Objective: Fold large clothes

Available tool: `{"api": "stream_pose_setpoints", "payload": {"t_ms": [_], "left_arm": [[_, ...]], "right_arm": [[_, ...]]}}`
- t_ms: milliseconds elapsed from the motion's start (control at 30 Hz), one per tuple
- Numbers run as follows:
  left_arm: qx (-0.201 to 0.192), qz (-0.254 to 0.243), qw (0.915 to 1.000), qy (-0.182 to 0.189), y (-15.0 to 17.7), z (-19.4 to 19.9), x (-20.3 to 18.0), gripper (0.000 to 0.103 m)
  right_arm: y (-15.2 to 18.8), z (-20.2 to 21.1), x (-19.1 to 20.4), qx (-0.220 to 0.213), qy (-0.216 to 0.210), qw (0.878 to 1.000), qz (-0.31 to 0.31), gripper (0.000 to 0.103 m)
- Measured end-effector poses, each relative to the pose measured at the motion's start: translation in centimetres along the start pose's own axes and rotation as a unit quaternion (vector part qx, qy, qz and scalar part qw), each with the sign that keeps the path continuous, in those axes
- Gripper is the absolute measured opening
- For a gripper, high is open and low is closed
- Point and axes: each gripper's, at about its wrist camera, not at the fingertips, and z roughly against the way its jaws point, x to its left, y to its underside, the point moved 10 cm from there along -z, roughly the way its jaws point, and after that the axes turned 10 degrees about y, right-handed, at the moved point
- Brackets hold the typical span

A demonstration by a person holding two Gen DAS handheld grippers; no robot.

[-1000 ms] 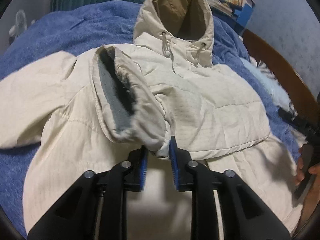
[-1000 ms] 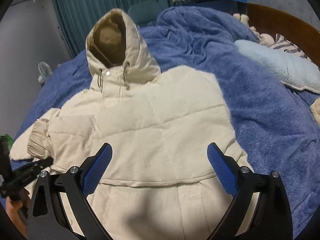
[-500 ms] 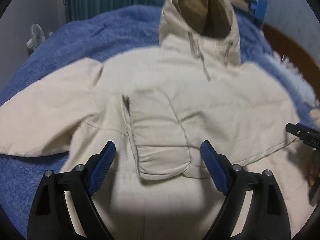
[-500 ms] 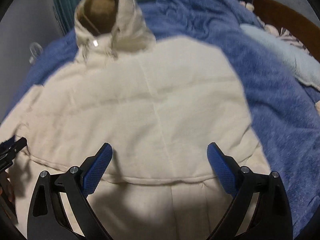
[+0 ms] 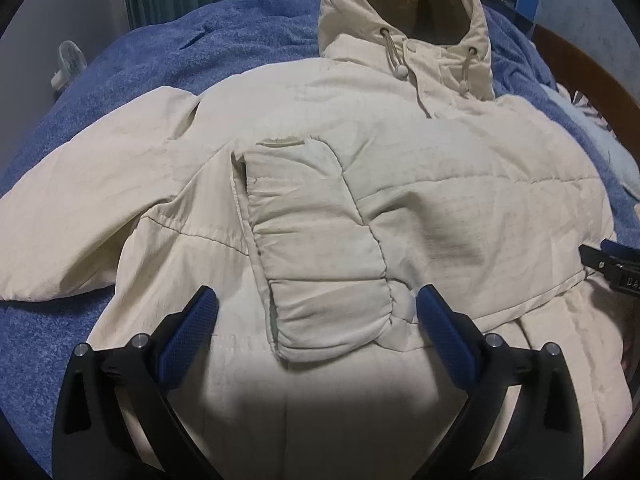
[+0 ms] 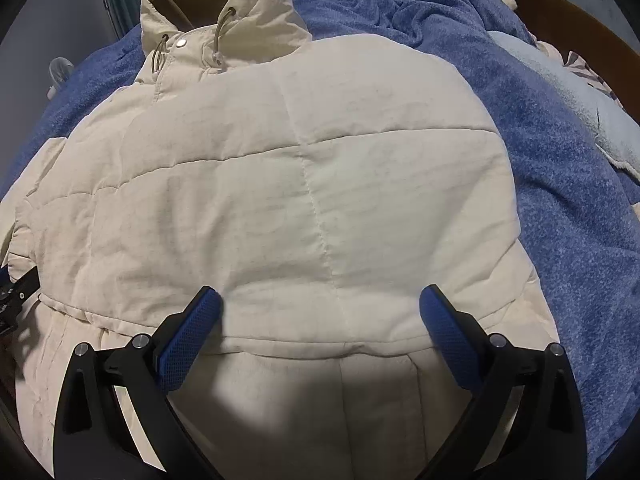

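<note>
Blue blanket (image 5: pixel 132 60), cream jacket (image 6: pixel 280 184) — sleeve (image 5: pixel 316 248) now released, both hand-held grippers (image 5: pixel 316 320) (image 6: pixel 320 320) spread apart.

Both tools (image 5: pixel 316 312) (image 6: pixel 320 312) spread wide, empty

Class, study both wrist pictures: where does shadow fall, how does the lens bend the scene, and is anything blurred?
Left wrist view: a dark shadow lies on the cream padded hooded jacket near the open left claw; the corners go black and the fluffy blue blanket curves; sharp throughout. Right wrist view: similar shadow below the open right claw, the same barrel distortion, no motion blur.
</note>
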Motion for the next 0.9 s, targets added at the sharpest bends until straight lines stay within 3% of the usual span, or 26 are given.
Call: {"api": "stream_pose_setpoints", "payload": {"t_ms": [267,500,633,800,900], "left_arm": [[0.004,-0.003,1.0,0.004,0.5,0.6,-0.1,0.096],[-0.064,-0.007,0.9979,-0.006,-1.5,9.3,0.6,0.096],[-0.092,-0.008,0.9951,-0.035,-1.7,13.9,3.2,0.096],[-0.069,0.018,0.9944,-0.078,1.0,14.1,8.3,0.096],[-0.062,0.058,0.9911,-0.103,2.1,14.0,12.1,0.096]], "right_arm": [[-0.2,-0.1,0.2,0.004,0.02,1.0,0.014,0.097],[-2.6,4.2,0.3,-0.05,-0.017,0.998,-0.017,0.097],[-4.0,8.0,1.5,-0.106,-0.052,0.993,-0.024,0.097],[-4.1,11.0,3.3,-0.152,-0.077,0.985,-0.006,0.097],[-3.8,11.6,4.4,-0.163,-0.083,0.983,0.009,0.097]]}}
